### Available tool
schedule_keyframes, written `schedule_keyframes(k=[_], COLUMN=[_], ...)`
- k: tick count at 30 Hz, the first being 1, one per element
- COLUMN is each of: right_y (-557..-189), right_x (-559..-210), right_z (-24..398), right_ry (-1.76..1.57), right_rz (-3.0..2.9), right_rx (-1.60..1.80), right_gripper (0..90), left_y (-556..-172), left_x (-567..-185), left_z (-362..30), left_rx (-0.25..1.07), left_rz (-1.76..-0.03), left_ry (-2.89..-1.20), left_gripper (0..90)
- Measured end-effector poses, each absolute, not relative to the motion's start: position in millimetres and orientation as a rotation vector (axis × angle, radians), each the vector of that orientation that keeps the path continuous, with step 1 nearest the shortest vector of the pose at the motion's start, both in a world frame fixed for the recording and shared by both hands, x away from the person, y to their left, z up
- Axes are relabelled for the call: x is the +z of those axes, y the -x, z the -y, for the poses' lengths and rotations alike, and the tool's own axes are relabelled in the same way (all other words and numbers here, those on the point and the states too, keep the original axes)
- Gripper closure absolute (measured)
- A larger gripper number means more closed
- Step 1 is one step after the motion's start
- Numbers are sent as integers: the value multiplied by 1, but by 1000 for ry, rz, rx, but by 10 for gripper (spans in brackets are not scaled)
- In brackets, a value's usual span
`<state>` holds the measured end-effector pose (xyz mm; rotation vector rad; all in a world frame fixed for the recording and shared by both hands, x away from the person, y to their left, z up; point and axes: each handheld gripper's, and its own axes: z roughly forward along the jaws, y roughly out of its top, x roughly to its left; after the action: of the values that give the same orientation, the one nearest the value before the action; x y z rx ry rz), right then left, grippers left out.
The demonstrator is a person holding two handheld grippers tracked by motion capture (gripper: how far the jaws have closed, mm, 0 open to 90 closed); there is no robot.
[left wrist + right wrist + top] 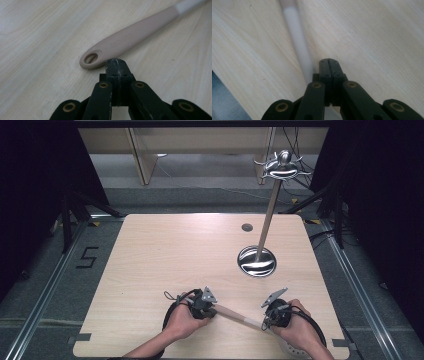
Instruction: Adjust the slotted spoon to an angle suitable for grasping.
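A long utensil with a beige handle (231,313) and a white shaft (296,30) lies flat near the table's front edge, between my two grippers. The handle's end has an oval hanging hole (91,58). My left gripper (212,310) is shut, and its tips (116,62) rest right beside that holed end with nothing between the jaws. My right gripper (264,321) is also shut. Its tips (329,61) sit just to the right of the white shaft, which runs under the jaws at their left side. The utensil's head is hidden under the right hand.
A metal stand rises at the table's back right, with a round shiny base (257,261), a thin pole (268,215) and a ring of hooks on top (282,166). A small grey cable hole (247,227) lies behind it. The light wood table (165,255) ends just behind my hands.
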<state>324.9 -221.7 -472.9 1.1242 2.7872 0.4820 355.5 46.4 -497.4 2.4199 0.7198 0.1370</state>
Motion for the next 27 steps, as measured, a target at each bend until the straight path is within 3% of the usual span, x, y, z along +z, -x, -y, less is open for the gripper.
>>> schedule_keyframes(k=[8, 15, 23, 27], right_y=[-321, -323, -327, -327], right_x=[-474, -468, -453, -451], right_z=[222, 226, 209, 200], right_ry=[-1094, -1108, -997, -986], right_rz=[-2783, -2739, -2769, -2791], right_rx=[489, 569, 613, 593], right_gripper=[894, 750, 645, 638], left_y=[-358, -349, -312, -301], left_x=[-497, -489, -475, -475], left_z=[-41, -64, -152, -180], left_rx=[146, 166, 205, 242], left_rz=[-734, -716, -832, -877], left_ry=[-2385, -2330, -2172, -2151], left_gripper=[892, 835, 713, 661])
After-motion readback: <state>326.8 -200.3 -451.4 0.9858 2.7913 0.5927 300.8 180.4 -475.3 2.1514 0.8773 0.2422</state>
